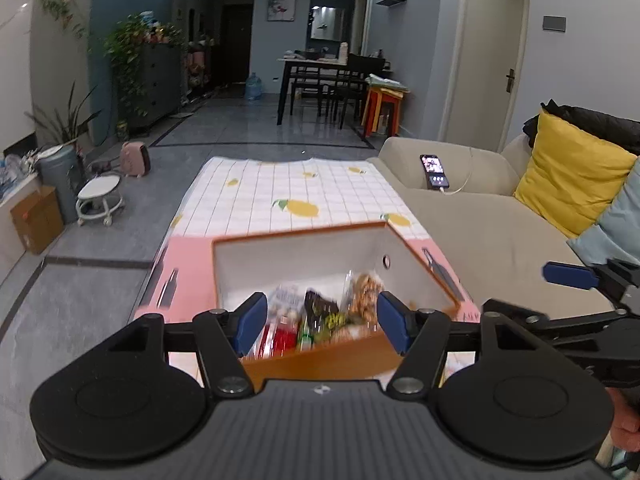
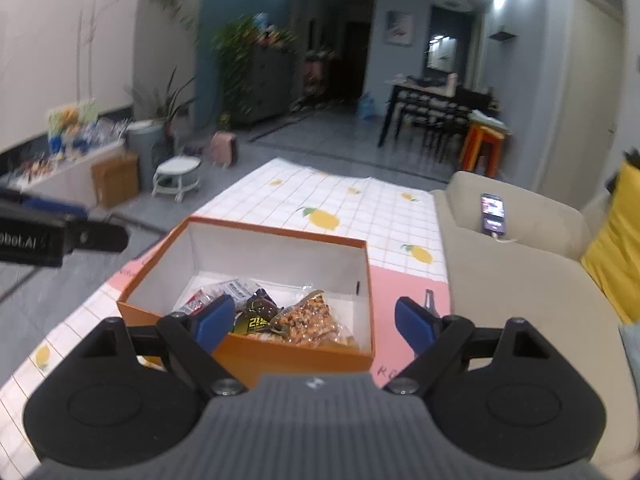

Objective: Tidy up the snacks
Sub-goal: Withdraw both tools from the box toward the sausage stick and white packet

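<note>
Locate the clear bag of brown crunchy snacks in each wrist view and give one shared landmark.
Left wrist: clear snack bag, low centre, right end of the orange box, beside the right blue finger.
Right wrist: same bag, lower centre, against the box's near wall.
Shared landmark: phone on the sofa arm.

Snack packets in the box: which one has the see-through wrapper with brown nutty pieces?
The clear packet of golden-brown pieces, lying in the orange box on the sofa side, beside the dark packet with yellow print.
</note>
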Available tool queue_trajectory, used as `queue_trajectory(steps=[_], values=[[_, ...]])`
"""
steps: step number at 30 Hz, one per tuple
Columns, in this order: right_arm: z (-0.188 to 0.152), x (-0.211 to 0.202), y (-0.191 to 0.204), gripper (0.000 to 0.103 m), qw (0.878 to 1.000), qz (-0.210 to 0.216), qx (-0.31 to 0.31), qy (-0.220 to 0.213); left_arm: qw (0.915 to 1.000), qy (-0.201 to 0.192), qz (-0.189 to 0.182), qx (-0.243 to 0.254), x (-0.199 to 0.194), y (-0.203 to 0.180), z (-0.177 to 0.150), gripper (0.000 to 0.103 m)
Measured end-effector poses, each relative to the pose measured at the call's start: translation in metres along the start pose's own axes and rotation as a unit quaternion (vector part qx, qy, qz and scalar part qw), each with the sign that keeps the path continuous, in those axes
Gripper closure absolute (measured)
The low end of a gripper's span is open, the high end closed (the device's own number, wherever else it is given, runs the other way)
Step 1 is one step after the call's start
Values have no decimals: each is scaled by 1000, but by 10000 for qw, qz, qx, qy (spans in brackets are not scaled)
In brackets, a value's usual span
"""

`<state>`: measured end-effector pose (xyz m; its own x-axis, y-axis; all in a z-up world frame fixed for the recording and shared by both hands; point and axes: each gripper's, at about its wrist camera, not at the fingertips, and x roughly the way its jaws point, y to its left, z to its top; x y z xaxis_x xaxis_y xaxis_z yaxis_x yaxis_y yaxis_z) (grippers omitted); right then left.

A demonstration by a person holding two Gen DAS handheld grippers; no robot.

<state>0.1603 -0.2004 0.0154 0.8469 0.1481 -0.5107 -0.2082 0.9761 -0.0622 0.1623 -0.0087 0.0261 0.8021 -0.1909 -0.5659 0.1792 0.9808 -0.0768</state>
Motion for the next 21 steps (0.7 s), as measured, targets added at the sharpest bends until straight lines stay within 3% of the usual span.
queue_trajectory(steps=[12,21], values=[[-99,-50,28,19,9959,-759,467,-136,9957,546,63,-750,-8,11,-82,29],[-148,-36,36,19,9943,-809,584,366,9915,1065,95,-743,12,-3,-125,29]])
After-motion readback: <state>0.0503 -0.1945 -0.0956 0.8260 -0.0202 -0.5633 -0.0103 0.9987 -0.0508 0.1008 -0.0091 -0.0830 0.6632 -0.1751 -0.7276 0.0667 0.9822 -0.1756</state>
